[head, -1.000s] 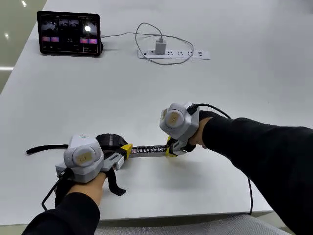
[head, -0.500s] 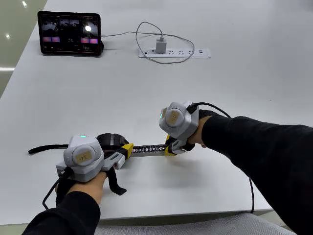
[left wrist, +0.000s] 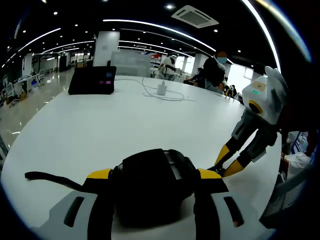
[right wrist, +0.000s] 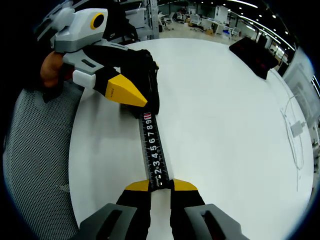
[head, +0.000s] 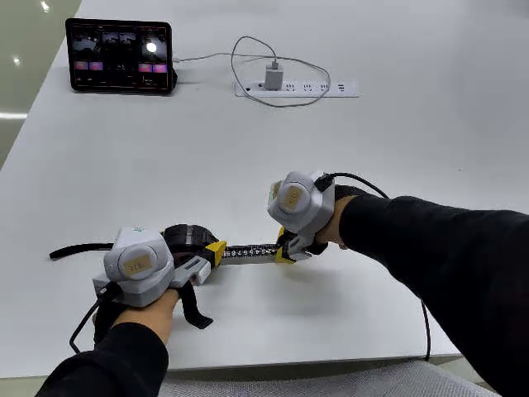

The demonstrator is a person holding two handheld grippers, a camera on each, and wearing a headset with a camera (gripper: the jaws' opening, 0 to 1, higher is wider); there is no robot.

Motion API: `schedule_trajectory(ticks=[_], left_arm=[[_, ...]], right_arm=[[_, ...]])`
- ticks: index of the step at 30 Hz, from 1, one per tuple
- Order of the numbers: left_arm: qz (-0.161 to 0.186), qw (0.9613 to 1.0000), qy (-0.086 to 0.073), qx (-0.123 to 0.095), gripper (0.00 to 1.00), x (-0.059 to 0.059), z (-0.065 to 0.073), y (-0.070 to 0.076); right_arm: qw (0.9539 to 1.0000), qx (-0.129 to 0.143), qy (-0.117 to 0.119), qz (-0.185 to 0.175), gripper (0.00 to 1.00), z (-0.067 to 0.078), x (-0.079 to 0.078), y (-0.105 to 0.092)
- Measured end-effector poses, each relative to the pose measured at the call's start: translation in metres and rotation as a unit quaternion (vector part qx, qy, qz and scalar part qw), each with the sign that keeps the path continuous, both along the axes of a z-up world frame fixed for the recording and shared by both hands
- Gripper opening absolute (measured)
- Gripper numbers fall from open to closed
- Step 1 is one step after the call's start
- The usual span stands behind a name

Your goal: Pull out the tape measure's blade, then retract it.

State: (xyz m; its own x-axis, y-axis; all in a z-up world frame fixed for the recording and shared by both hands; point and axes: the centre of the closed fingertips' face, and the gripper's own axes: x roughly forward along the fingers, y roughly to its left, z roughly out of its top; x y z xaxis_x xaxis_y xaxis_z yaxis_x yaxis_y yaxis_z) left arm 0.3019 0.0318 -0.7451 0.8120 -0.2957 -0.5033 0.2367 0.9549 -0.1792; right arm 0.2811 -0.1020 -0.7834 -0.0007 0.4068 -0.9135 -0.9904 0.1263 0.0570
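- We hold the left gripper [left wrist: 155, 175] at the near left of the bench [head: 347, 157], its two yellow-tipped jaws clamped on either side of the tape measure [head: 187, 239].
- The tape measure is a black, rounded case that rests on the bench between those jaws, near the front edge.
- A black strap [head: 77, 249] runs from the case to the left and lies flat on the bench.
- The blade [head: 248, 251] is drawn a short way out of the case and runs to the right, low over the bench top.
- In the right gripper view the printed numbers on the blade read from 1 at the near end up to 9 by the case.
- The right gripper [right wrist: 161, 186] sits to the right of the case, with its jaws drawn together and pinching the free end of the blade.
- The two grippers are near each other but apart, joined only by the exposed length of blade.
- A dark sleeve covers each forearm, and a black cable leaves the back of the right gripper along the arm.
- At the far left of the bench a tablet [head: 121, 55] stands upright with its screen lit.
- To the right of the tablet lies a white power strip [head: 318, 88] with a white charger [head: 274, 78] plugged in.
- A thin cord [head: 248, 50] loops around the charger and leads across to the tablet.
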Motion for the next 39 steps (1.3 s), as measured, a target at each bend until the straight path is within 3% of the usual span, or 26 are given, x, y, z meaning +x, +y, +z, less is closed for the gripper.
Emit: schedule_trajectory(ticks=[39], left_arm=[[-0.009,0.9999,0.008,-0.010,0.60,-0.001,-0.002,0.000]], right_arm=[[1.0000,0.007,0.002,-0.001,0.11,0.001,-0.001,0.016]])
